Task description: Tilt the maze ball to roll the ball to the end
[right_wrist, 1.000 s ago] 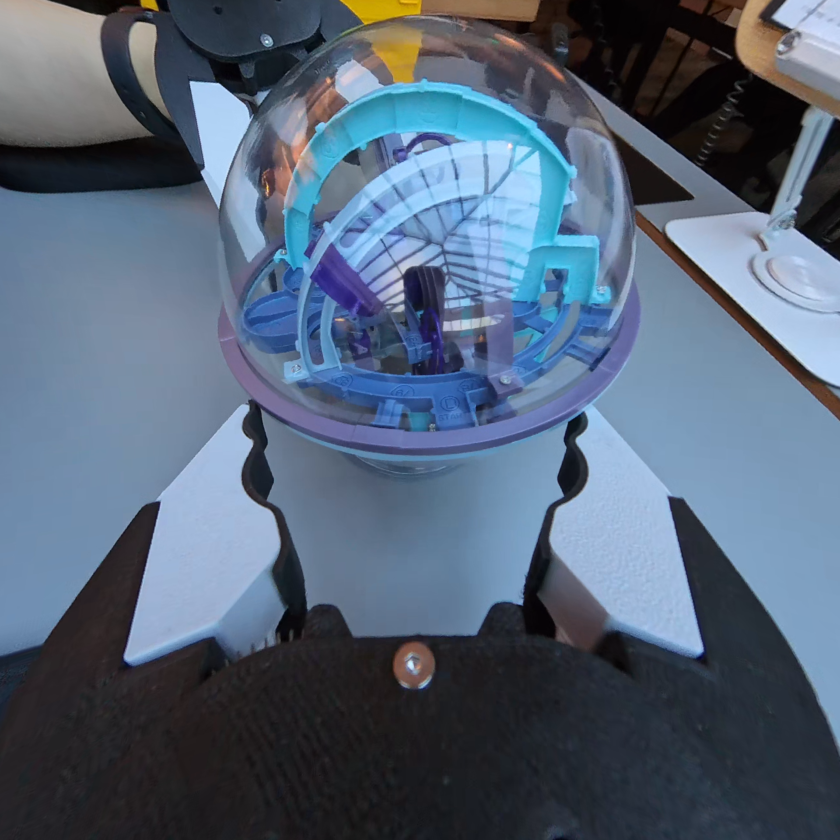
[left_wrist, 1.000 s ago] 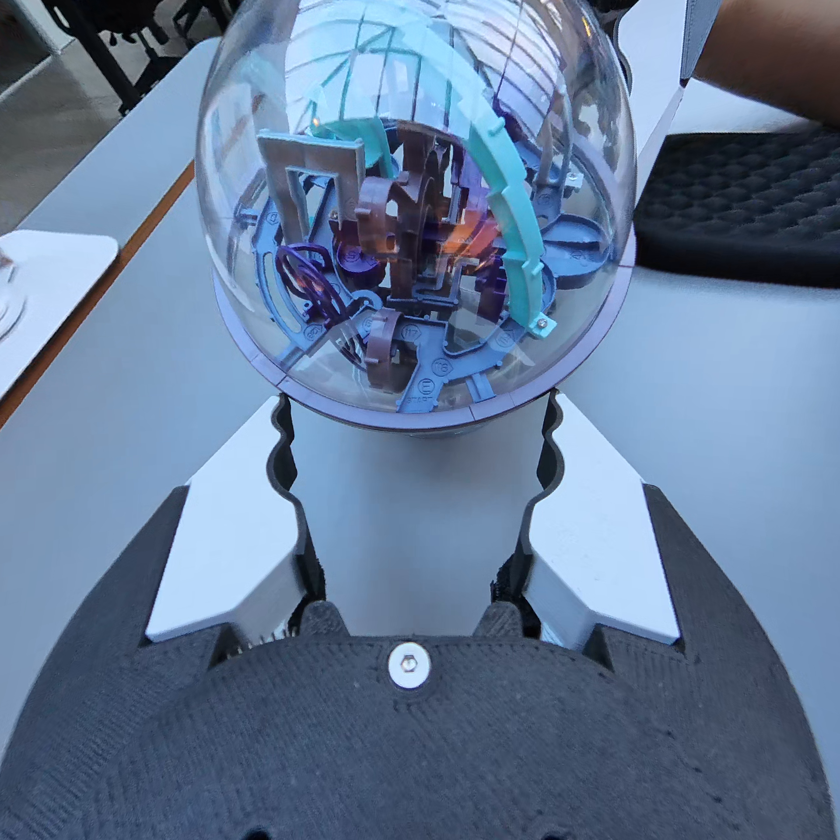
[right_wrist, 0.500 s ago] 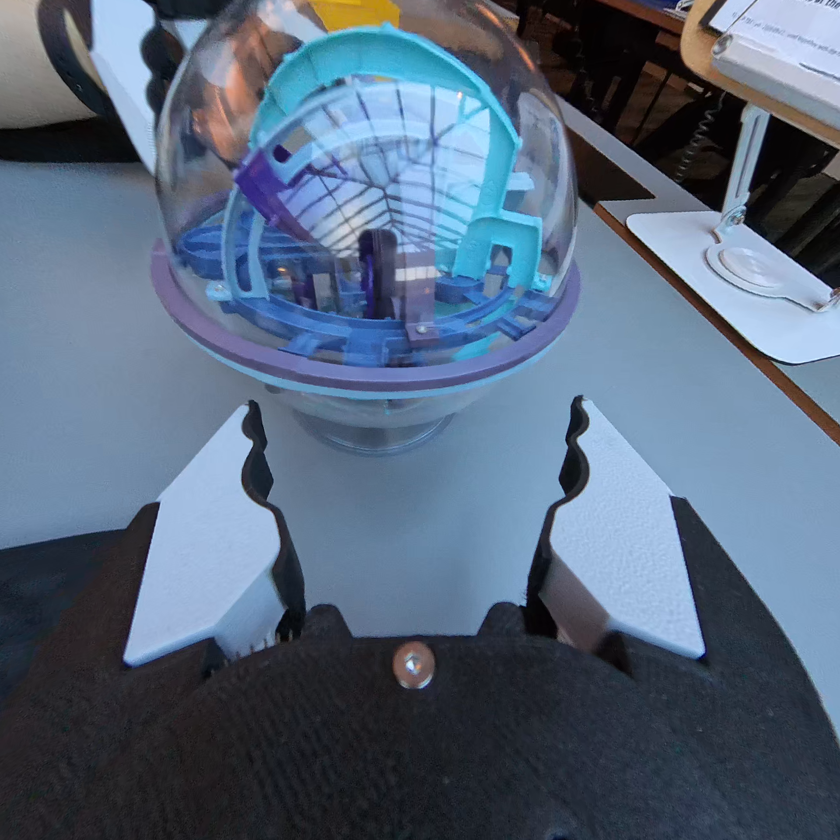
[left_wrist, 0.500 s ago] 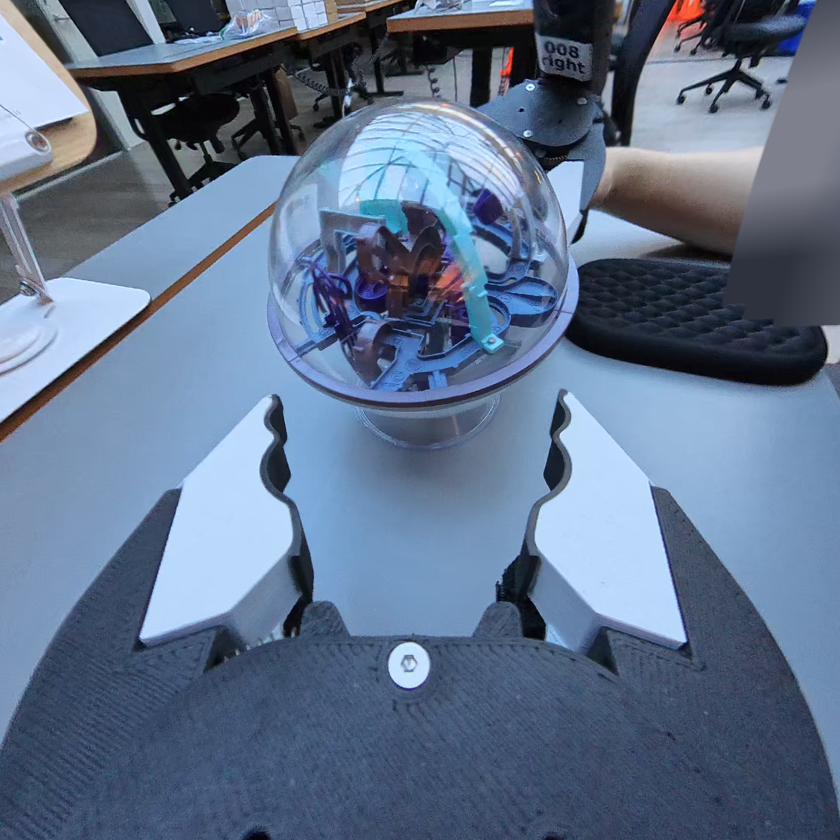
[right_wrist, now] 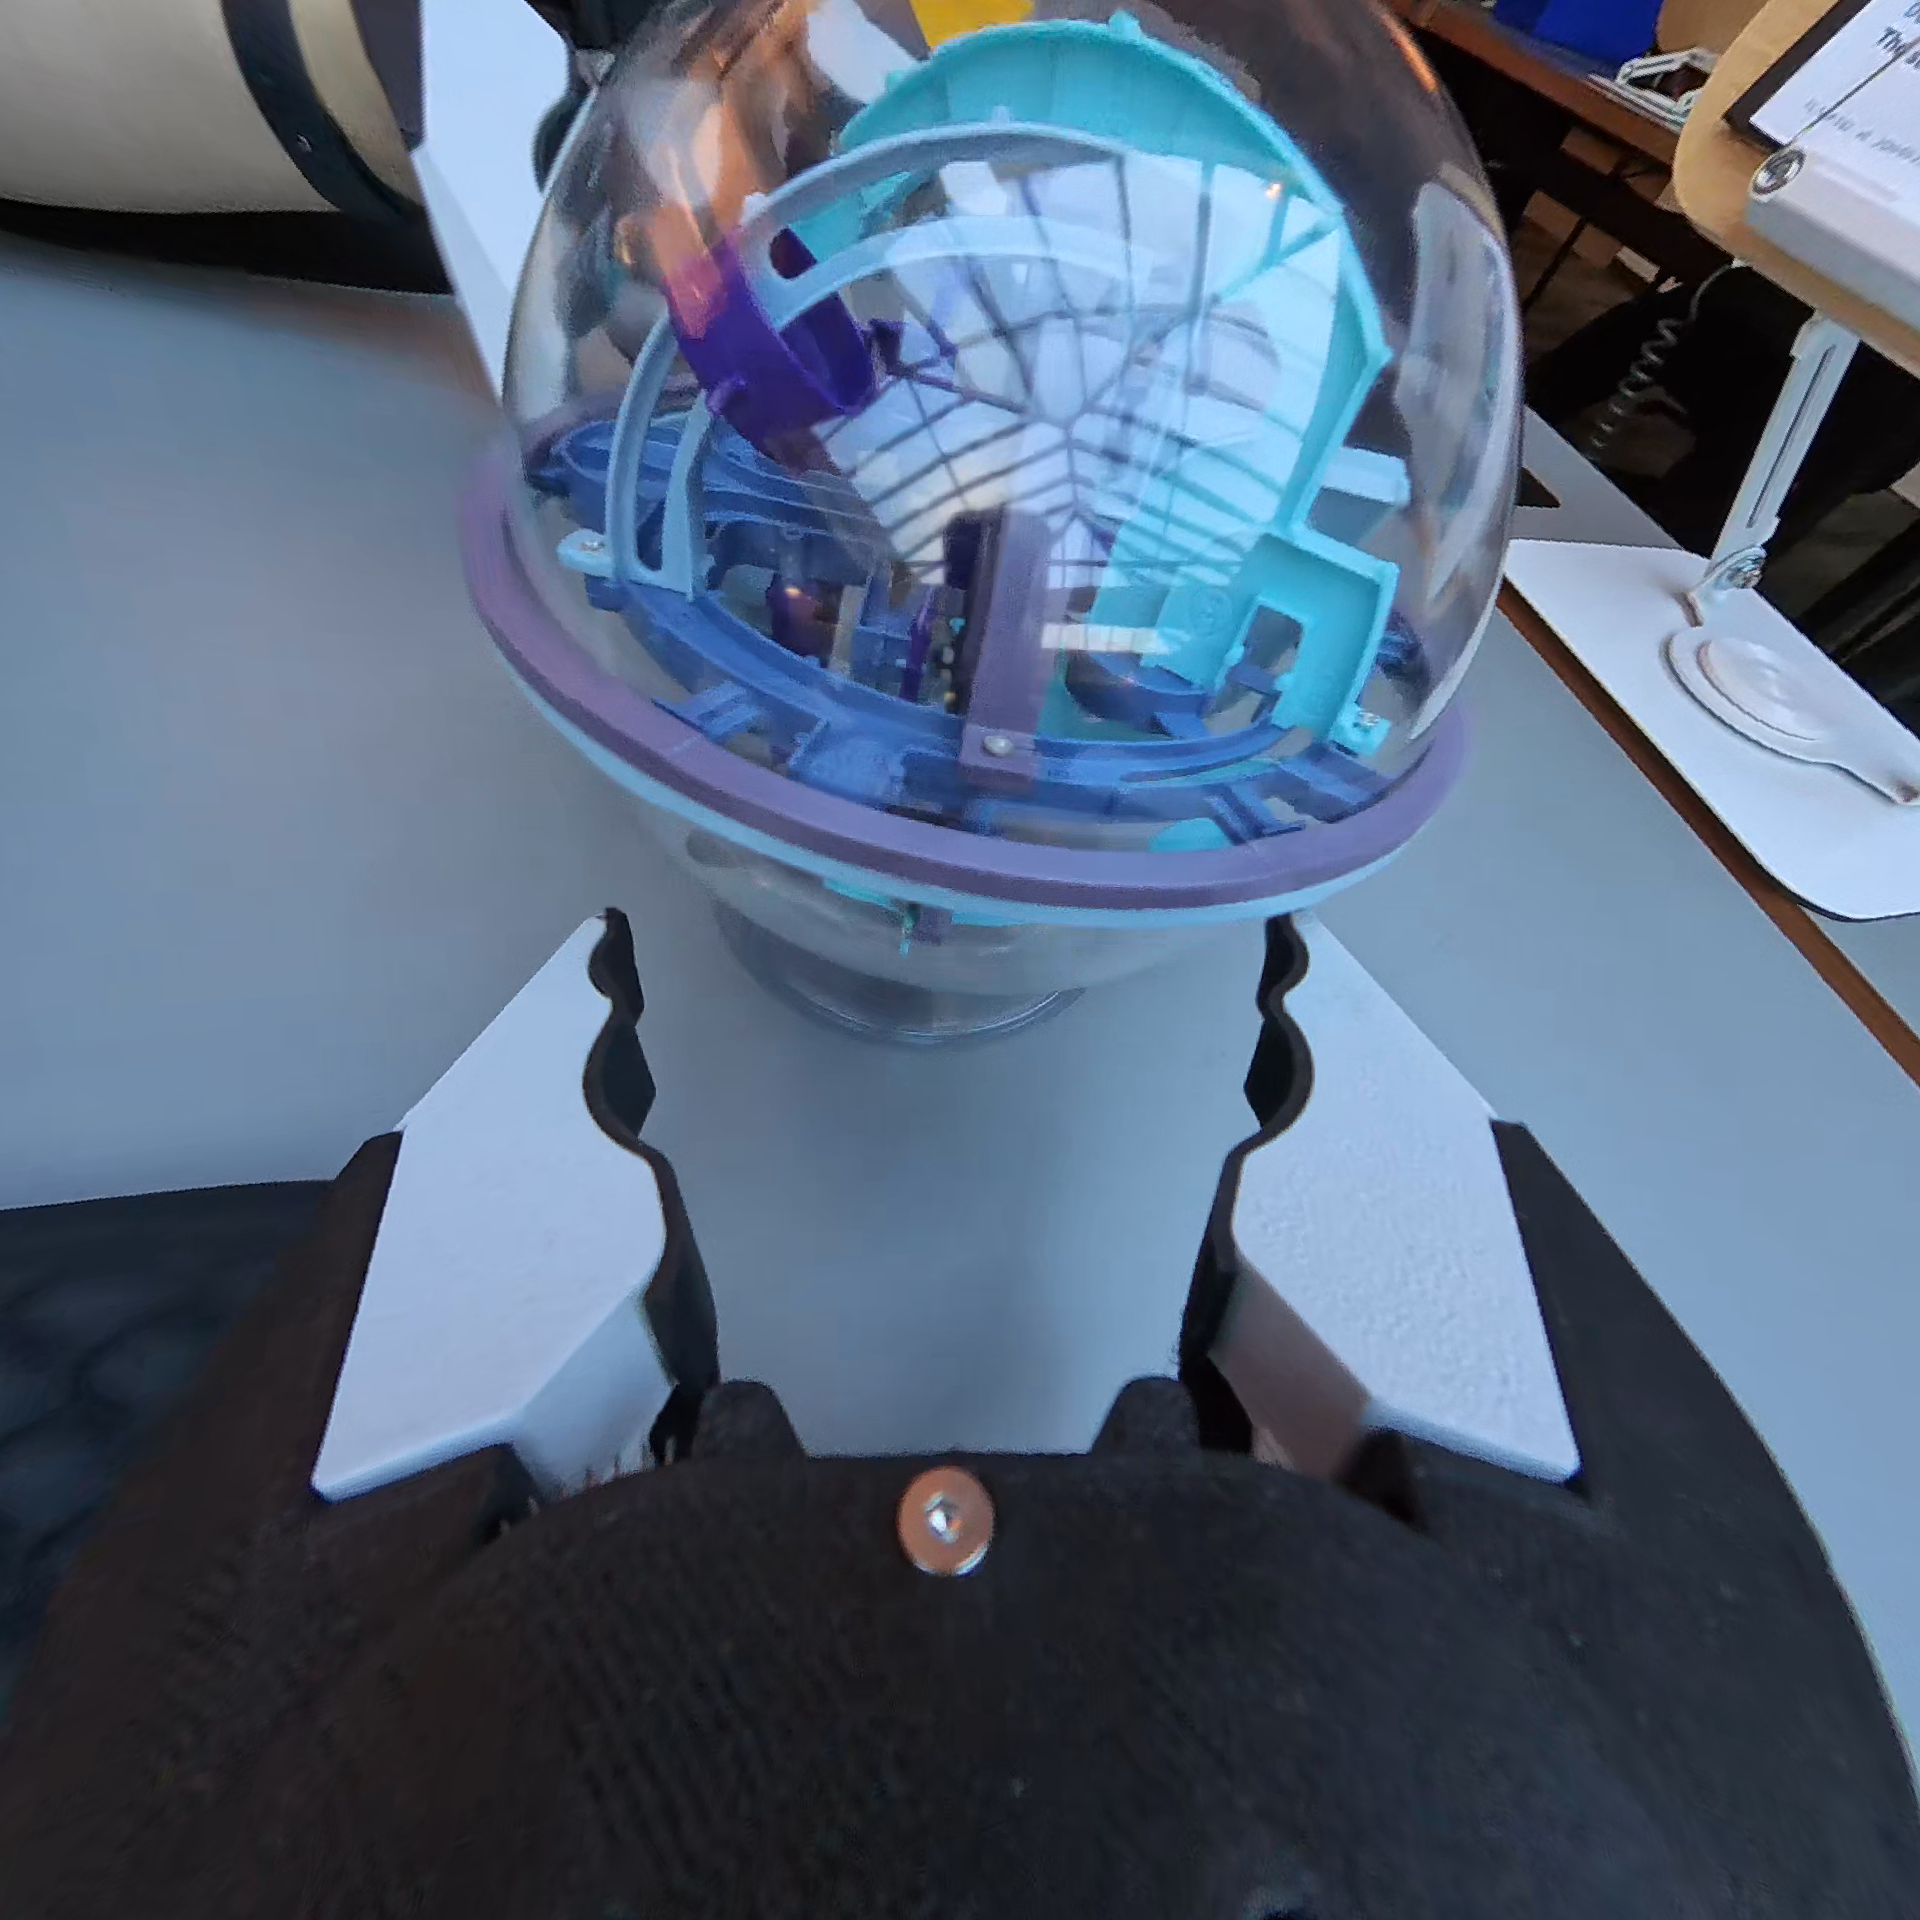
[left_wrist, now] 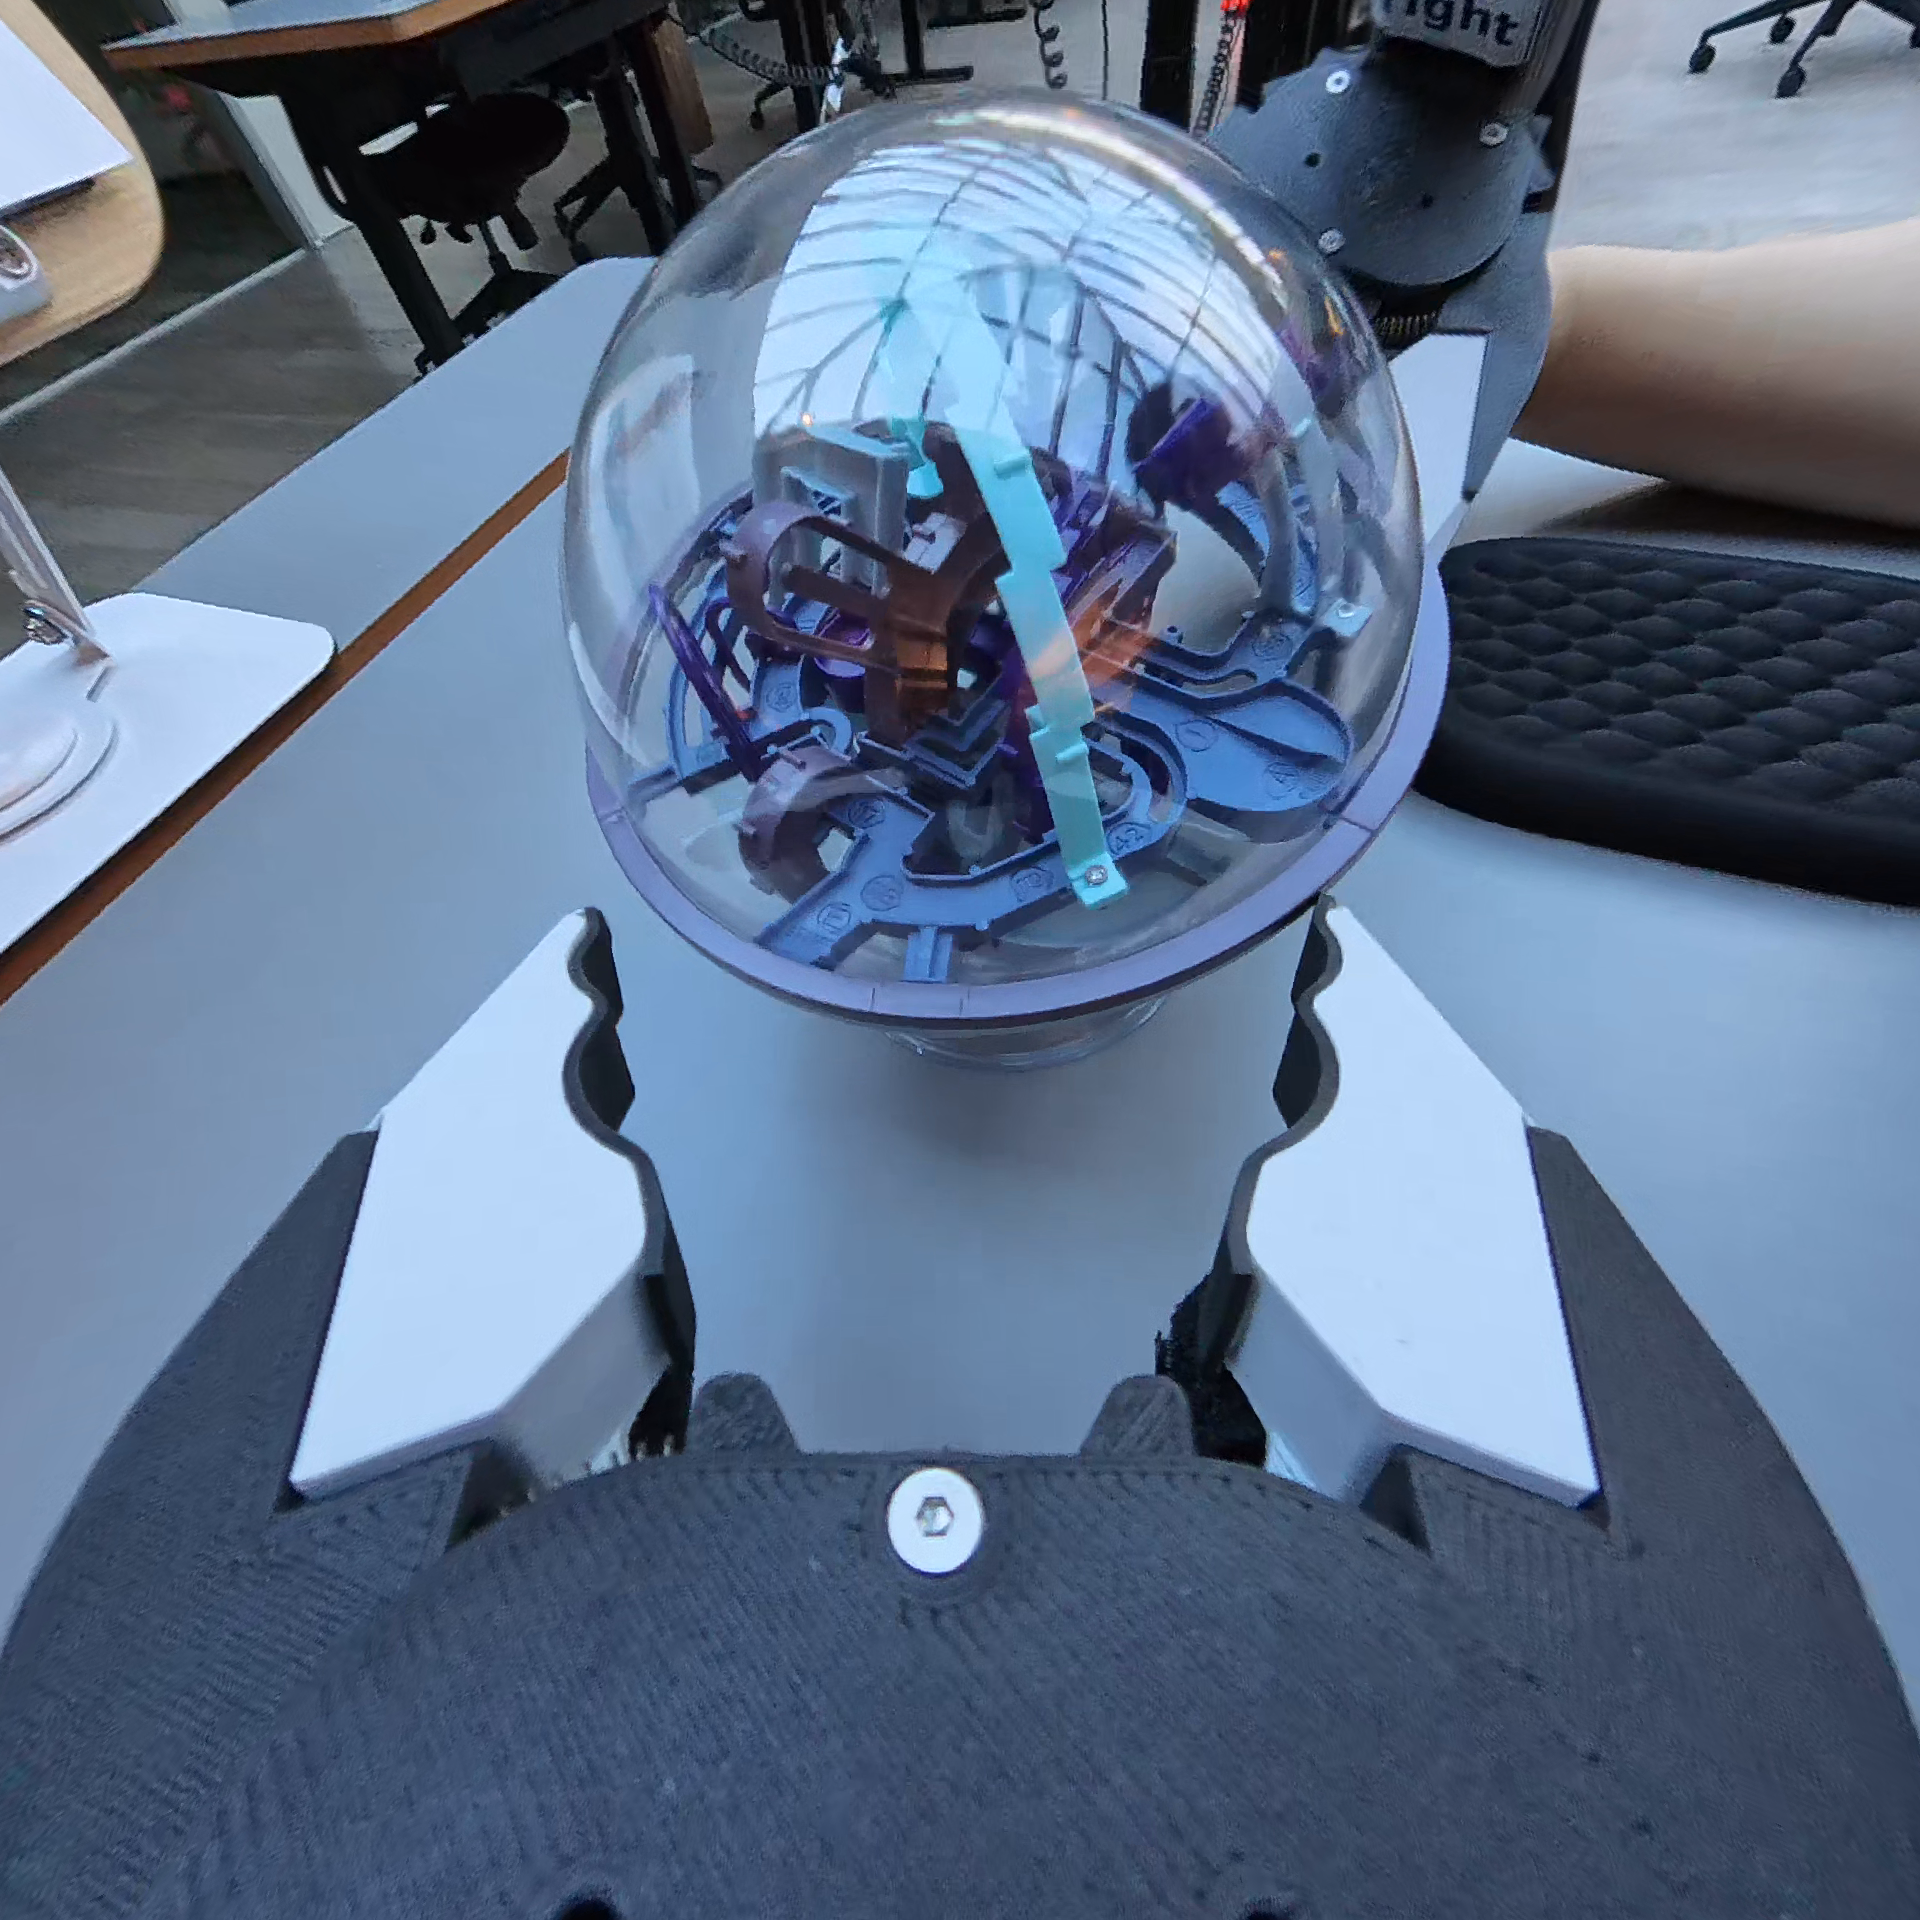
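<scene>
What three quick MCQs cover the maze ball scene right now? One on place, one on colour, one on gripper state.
1. The maze ball rests on:
A. a clear stand on the grey table
B. the black mat
C. the floor

2. The band around its equator is:
A. red
B. purple
C. yellow

3. The left gripper and right gripper are:
A. both shut on the ball
B. one open, one shut
C. both open, gripping nothing

Key: 1 A, the clear stand sits under the ball on the table. 2 B, the purple band rings it. 3 C, both jaws stand wide apart.
</scene>
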Tool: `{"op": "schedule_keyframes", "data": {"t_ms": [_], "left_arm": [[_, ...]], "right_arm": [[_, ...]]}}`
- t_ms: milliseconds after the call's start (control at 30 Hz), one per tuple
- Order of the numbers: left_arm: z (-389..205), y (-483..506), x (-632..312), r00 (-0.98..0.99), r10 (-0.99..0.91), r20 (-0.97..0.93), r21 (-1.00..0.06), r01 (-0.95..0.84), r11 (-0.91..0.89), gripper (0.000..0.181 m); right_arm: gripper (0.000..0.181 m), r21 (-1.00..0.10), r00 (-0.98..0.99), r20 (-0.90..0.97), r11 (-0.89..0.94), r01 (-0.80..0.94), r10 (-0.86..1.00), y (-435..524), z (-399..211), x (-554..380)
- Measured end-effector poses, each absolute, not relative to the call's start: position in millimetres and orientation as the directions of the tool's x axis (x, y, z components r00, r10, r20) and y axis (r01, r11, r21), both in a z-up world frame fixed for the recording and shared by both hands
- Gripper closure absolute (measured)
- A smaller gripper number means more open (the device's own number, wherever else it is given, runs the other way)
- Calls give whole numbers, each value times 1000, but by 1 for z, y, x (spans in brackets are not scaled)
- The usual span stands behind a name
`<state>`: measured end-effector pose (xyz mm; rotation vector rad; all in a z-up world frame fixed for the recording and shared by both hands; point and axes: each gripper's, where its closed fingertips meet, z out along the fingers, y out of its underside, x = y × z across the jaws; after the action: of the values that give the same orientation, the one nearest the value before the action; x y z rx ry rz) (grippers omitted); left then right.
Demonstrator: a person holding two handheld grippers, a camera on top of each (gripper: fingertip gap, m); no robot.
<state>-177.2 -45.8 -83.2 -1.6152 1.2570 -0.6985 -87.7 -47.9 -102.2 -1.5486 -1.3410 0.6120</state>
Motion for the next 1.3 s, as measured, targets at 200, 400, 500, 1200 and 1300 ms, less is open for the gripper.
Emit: {"op": "schedule_keyframes", "data": {"t_ms": [200,400,500,1200,1300], "left_arm": [[-79,-27,-204,381,-923,-47,-933,-347,-96,64],[-65,-41,-203,318,-943,-97,-950,-312,-7,62],[-74,-47,-189,279,-946,-167,-927,-371,54,51],[-90,-35,-155,205,-971,-125,-945,-322,54,36],[-75,-38,-156,204,-970,-132,-954,-292,69,36]], "right_arm": [[72,-888,267,184,43,457,946,-67,-103,-78],[50,-905,350,195,30,424,916,-33,-100,-70],[36,-890,322,229,64,451,919,-23,-106,-82],[29,-897,246,328,220,383,912,-28,-72,-120],[29,-898,252,335,227,376,908,-32,-60,-122]]}}
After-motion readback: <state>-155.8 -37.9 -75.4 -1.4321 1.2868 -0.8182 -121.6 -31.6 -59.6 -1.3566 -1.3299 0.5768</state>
